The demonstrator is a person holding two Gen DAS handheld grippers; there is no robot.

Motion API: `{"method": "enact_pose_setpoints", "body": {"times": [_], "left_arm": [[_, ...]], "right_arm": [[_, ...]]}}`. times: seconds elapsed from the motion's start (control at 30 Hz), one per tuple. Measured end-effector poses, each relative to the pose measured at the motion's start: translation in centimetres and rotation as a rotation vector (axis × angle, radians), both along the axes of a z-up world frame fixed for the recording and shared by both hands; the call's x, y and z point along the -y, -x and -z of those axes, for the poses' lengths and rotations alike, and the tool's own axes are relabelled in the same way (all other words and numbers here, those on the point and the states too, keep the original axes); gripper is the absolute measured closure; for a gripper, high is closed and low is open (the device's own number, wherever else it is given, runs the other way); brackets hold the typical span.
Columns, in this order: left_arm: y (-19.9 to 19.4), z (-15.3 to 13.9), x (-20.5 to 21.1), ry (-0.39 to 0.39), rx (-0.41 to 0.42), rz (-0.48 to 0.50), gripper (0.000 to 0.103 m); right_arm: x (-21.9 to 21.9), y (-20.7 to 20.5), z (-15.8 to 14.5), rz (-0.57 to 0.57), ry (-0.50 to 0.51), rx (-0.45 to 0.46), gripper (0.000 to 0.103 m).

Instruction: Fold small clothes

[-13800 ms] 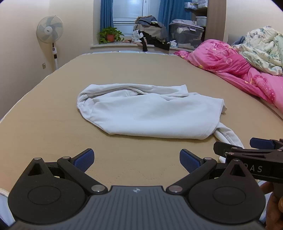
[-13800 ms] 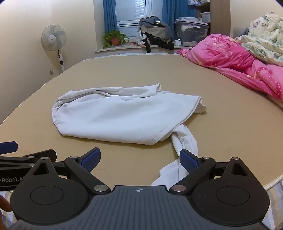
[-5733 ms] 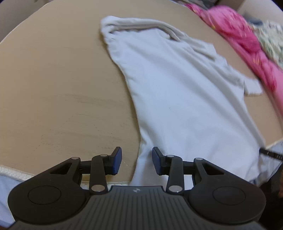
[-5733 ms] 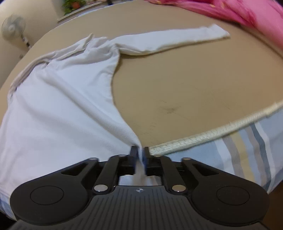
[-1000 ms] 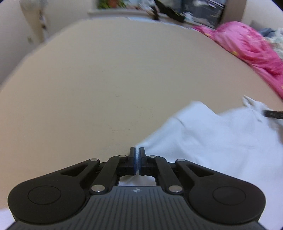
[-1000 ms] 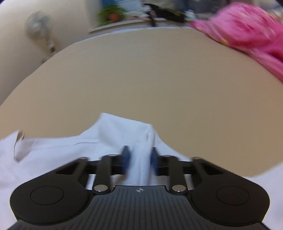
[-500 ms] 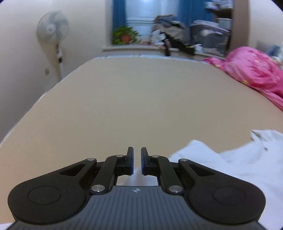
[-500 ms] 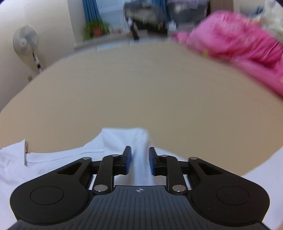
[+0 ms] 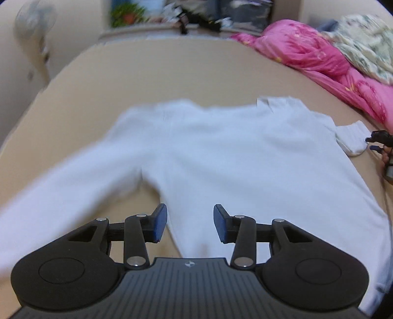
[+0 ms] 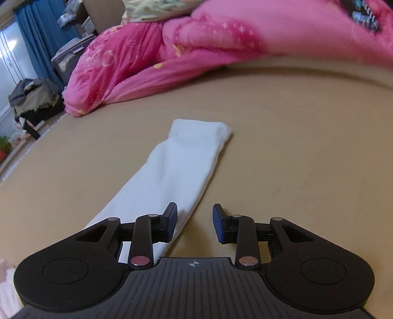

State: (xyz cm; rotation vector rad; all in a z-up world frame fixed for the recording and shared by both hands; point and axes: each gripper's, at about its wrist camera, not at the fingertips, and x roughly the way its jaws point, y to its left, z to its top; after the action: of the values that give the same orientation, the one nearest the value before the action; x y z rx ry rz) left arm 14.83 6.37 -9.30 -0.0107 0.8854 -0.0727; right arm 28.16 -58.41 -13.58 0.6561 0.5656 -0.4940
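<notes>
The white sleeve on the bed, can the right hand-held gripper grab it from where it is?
Probably yes. The white sleeve lies flat on the tan bed, just ahead of the right hand-held gripper, whose jaws are opening, and nothing lies between them.

The shirt (image 9: 221, 147) lies flat on the bed (image 9: 103, 81), one sleeve (image 10: 176, 169) stretched toward the blanket (image 10: 152, 59) at the side

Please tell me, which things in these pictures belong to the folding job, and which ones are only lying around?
Belong to the job:
- white long-sleeved shirt, spread flat
- its sleeve
- left hand-held gripper, jaws opening
- right hand-held gripper, jaws opening

Only lying around:
- pink quilt
- floral bedding
- standing fan
- potted plant
</notes>
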Motion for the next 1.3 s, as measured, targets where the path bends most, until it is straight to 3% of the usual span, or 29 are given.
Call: {"method": "enact_pose_setpoints", "body": {"times": [0.1, 0.17, 0.27, 0.37, 0.4, 0.6, 0.77, 1.0, 1.17, 1.3], "left_arm": [[3.4, 1.6, 0.5, 0.023, -0.047, -0.076, 0.057], [4.8, 2.7, 0.7, 0.029, -0.076, -0.112, 0.057], [5.7, 3.4, 0.4, 0.016, -0.09, -0.137, 0.057], [5.9, 3.8, 0.1, 0.024, -0.113, -0.144, 0.057], [5.9, 3.8, -0.2, 0.04, -0.123, -0.138, 0.057], [5.6, 3.5, -0.6, 0.066, -0.146, -0.148, 0.057], [6.3, 3.2, -1.7, 0.126, -0.179, -0.192, 0.057], [8.5, 3.1, -3.0, 0.238, -0.236, -0.23, 0.057], [11.8, 3.3, -3.5, 0.318, -0.289, -0.225, 0.057], [13.6, 3.5, -3.3, 0.311, -0.309, -0.201, 0.059]], "right_arm": [[1.2, -1.4, 0.3, -0.048, -0.028, 0.066, 0.068], [2.4, -2.3, 0.5, -0.099, -0.043, 0.095, 0.101], [3.4, -1.3, 0.1, -0.017, 0.038, 0.14, 0.101], [6.6, 0.9, 0.1, 0.315, 0.052, 0.121, 0.101], [7.6, 1.3, 0.3, 0.352, 0.025, 0.119, 0.101], [8.3, 3.1, -0.4, 0.333, -0.009, 0.042, 0.094], [4.9, 5.5, -5.1, 0.204, -0.025, 0.101, 0.092], [-4.7, 10.9, -9.6, -0.241, -0.119, 0.022, 0.077], [-11.7, 16.2, -8.7, -0.518, -0.13, -0.145, 0.07], [-15.1, 20.2, -6.2, -0.613, -0.112, -0.278, 0.07]]}}
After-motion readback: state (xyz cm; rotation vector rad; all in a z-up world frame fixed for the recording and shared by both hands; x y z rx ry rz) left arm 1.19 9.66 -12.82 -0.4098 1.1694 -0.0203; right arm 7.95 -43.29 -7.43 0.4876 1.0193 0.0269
